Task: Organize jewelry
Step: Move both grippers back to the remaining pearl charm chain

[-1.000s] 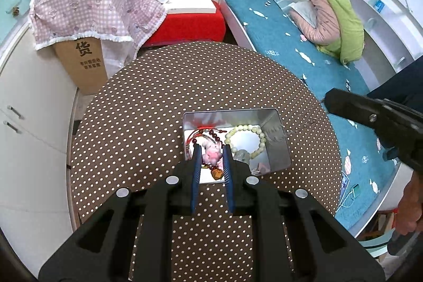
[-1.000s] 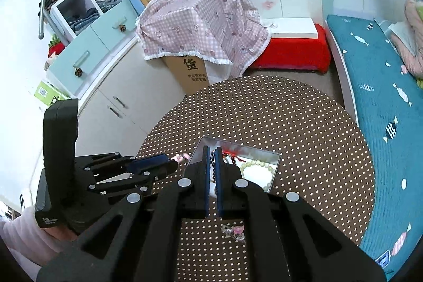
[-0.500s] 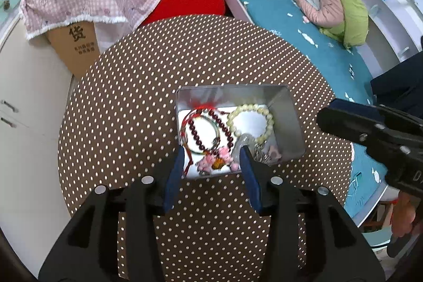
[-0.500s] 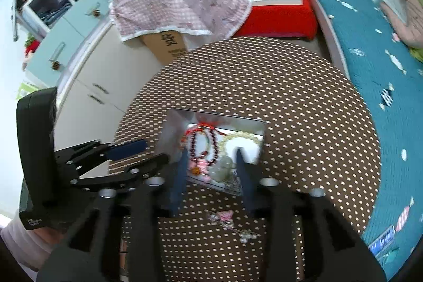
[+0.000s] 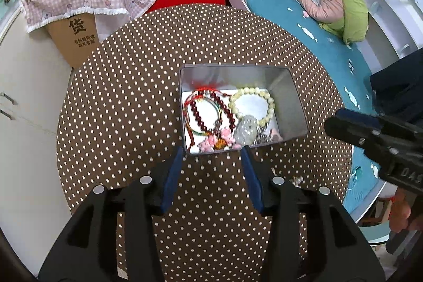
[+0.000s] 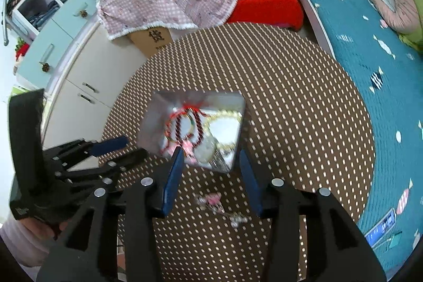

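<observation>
Tin [image 5: 296,107] mid-table [image 5: 127,97], bare cloth around; left gripper [image 5: 212,153] open.

Both grippers have sunk closer to the round dotted table [image 5: 127,97] and tipped further down, so the metal tin [image 5: 296,107] of bracelets now fills more of each view. The left gripper [image 5: 212,151], a second ago pinched on a pink charm over the tin, has spread its jaws; the charm cluster [image 5: 215,140] now lies in the tin's near corner. The right gripper [image 6: 210,157], shut a second ago, has just opened too, with nothing between its blue pads [image 6: 173,176].
</observation>
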A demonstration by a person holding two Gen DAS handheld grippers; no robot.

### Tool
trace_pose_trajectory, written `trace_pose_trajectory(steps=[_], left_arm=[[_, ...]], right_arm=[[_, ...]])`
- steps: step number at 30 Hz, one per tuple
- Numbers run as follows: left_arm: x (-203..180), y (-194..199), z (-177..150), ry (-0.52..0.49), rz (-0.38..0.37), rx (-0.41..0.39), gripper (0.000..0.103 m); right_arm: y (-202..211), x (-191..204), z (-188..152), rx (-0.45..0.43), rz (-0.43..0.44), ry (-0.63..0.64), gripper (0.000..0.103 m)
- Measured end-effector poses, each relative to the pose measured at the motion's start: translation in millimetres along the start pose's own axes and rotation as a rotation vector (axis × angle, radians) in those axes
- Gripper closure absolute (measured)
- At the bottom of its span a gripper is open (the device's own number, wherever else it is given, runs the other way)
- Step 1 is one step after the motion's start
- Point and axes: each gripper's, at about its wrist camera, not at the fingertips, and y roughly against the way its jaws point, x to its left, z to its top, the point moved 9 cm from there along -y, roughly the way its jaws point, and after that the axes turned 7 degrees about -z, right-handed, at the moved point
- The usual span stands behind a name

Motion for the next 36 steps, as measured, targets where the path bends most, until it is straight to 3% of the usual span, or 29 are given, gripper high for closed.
trace_pose_trajectory(steps=[8, 14, 19, 24, 36], left_arm=[[-8.3, -12.2, -29.2, 0.0, -0.013, 0.058, 0.056], [-17.3, -27.0, -47.7, -0.01, -0.019, 0.107, 0.054], [-21.4, -36.7, -59.8, -0.013, -0.02, 0.143, 0.054], [-27.1, -46.0, -69.9, -0.005, -0.014, 0.166, 0.054], [-31.0, -56.7, -83.5, 0.013, -0.006, 0.194, 0.054]], right_arm=[[-24.4, -19.0, -57.1, 0.125, -0.057, -0.017, 0.061], [-35.4, -18.4, -84.2, 0.178, -0.053, -0.001, 0.061], [-45.8, -13.1, -98.1, 0.214, -0.041, 0.019, 0.073], [-55.4, -7.1, -101.2, 0.222, -0.035, 0.032, 0.085], [-67.6, -7.1, -100.0, 0.209, -0.083, 0.073, 0.093]])
